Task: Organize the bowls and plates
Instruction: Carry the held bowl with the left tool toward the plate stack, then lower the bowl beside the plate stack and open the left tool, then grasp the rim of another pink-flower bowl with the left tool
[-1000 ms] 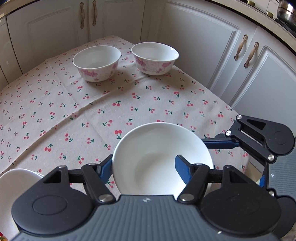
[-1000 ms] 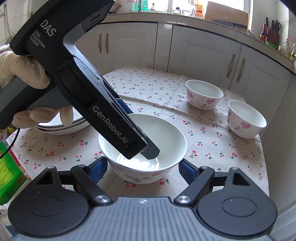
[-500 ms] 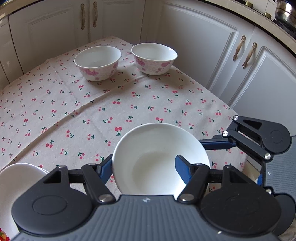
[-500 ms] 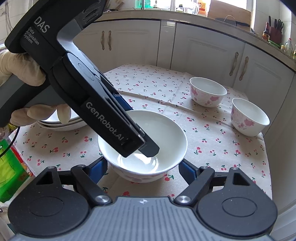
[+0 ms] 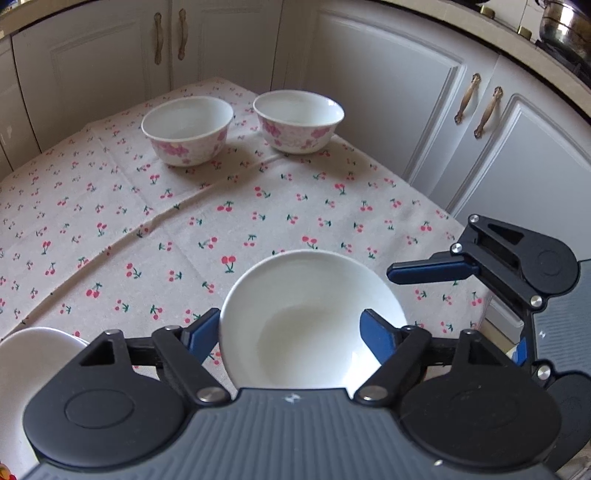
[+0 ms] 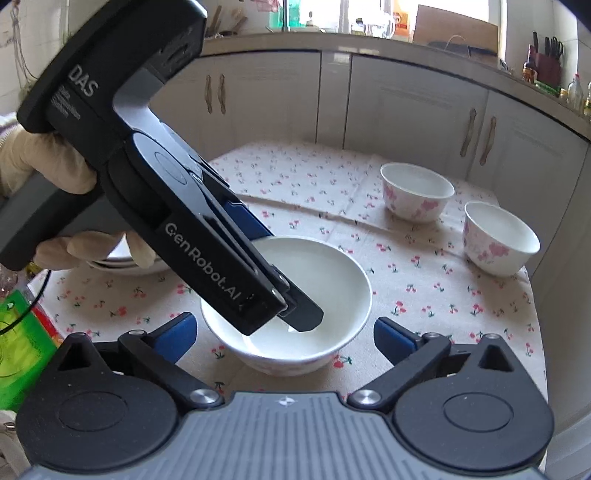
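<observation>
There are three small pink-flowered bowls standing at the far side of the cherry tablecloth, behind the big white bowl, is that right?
Not quite: there are two pink-flowered bowls, not three. The left wrist view shows the pair side by side at the far side of the cherry tablecloth, behind the big white bowl.

Bright daylight from the window (image 6: pixel 443 14), soft bowl shadows on the tablecloth (image 5: pixel 258 206), strong fisheye bending at edges.

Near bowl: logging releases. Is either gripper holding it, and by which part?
Nothing held: left gripper and right gripper have just been opening; the left straddles the rim of the near bowl.
</observation>
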Motion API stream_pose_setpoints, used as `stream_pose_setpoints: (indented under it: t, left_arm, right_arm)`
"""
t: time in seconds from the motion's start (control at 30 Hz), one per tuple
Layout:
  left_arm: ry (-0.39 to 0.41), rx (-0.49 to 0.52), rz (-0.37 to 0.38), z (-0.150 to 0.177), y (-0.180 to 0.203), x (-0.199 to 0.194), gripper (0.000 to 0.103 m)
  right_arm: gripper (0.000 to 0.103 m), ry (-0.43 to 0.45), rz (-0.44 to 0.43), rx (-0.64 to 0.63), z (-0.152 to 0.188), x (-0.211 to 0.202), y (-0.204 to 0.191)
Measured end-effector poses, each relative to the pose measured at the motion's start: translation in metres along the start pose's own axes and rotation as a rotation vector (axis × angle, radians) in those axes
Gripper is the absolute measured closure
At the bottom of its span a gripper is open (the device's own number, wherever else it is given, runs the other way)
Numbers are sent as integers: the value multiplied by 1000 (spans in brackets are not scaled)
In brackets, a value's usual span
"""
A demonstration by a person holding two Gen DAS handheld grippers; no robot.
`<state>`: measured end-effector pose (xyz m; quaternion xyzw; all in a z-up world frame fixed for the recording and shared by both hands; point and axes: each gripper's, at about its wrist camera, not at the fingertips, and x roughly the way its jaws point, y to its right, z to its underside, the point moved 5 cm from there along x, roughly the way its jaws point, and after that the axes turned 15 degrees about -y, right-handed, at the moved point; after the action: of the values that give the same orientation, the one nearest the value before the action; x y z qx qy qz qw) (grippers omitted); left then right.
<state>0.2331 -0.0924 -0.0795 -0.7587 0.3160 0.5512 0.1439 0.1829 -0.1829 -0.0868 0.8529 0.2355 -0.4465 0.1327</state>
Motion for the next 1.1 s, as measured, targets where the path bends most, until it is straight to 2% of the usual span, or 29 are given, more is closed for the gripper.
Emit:
stream_pose_setpoints:
  t: [0.23, 0.47, 0.67, 0.97, 1.1]
  left_arm:
    - [65, 37, -39, -7, 3, -21, 15]
    - [116, 63, -56, -28, 10, -34, 10]
    - [146, 57, -47, -63, 9, -38, 9]
    - [192, 64, -82, -131, 7, -30, 4]
    - [170, 52, -43, -158, -1, -18, 3]
  right_arm:
    - [0, 22, 16, 27, 0, -13, 12]
    - [0, 57, 71, 103, 1, -26, 42]
    - [0, 78, 145, 148, 1, -26, 70]
    - [0, 103, 239, 212, -9, -18, 120]
    - [0, 107, 280, 190, -16, -11, 135]
